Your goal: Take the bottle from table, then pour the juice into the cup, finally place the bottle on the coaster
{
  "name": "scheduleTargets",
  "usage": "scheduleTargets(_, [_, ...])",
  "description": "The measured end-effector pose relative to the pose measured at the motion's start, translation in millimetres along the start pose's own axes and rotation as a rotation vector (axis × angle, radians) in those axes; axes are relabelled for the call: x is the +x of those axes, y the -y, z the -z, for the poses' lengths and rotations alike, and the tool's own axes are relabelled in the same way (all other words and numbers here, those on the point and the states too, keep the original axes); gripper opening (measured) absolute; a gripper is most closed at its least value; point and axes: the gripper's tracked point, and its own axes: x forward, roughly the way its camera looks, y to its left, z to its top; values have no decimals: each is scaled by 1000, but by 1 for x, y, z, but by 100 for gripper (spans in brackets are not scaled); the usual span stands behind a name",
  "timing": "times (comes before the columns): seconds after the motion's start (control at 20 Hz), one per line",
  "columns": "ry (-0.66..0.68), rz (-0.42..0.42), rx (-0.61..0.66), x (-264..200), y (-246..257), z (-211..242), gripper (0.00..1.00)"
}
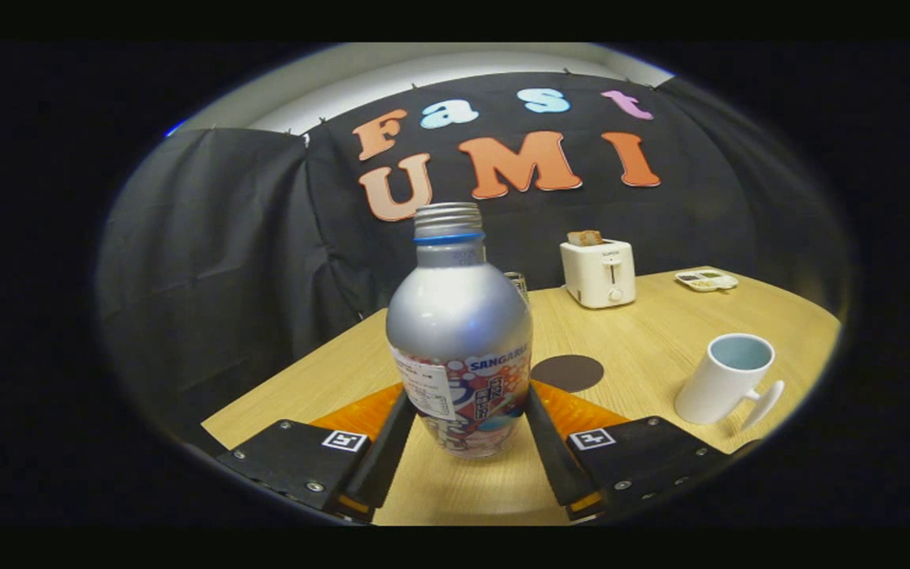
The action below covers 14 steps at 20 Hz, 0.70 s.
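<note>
A silver bottle [459, 316] with a blue neck ring and a printed label stands upright between my fingers. My gripper [467, 399] is shut on the bottle, with both fingers pressing the labelled lower part from left and right. The bottle's base is at or just above the wooden table [644, 332]; I cannot tell which. A dark round coaster [567, 372] lies on the table just beyond the right finger. A white mug [725, 381] with a pale blue inside stands upright further to the right, its handle turned towards me.
A white toaster [599, 273] with a slice of bread in it stands at the back of the table. A small glass [517, 285] peeks out behind the bottle. A small white tray [706, 280] lies at the far right corner. Black cloth walls the booth.
</note>
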Motion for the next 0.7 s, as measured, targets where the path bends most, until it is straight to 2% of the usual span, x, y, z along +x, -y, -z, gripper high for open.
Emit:
scheduleTargets(0.35, [-38,-23,181,-4,33,1,77])
scheduleTargets(0.7, [-35,-81,402,-11,57,-9,76])
